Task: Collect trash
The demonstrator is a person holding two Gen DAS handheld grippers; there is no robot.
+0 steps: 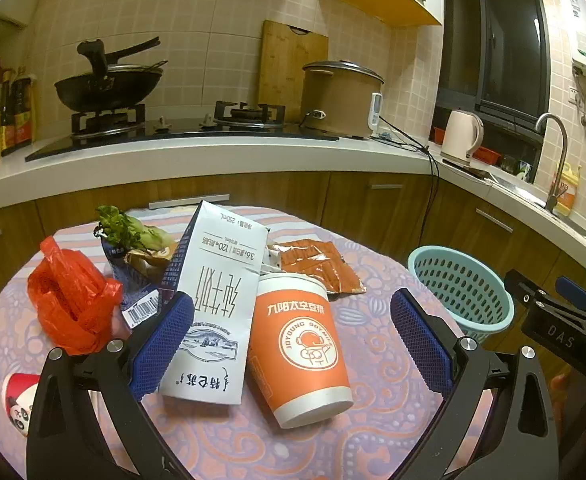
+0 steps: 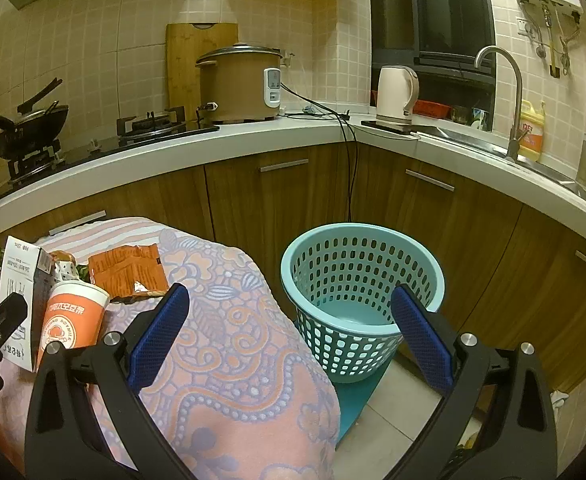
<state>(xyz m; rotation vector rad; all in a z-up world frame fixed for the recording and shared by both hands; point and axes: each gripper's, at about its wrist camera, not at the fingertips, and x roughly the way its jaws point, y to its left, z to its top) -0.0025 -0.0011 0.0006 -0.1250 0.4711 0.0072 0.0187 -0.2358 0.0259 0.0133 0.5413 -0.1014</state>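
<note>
This is a home kitchen. A gas hob with a black wok sits on the white bench beside a rice cooker and an electric kettle. Tiled walls, wood-fronted cupboards, a sink tap and a bamboo chopping board complete it.

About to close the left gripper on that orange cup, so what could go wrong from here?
The left gripper is open around both the orange cup and the milk carton, which leans against the cup; closing may pinch both or topple the carton. The cup lies tilted and may roll or crush. The basket stands below the table edge, so an early release could miss it.
</note>
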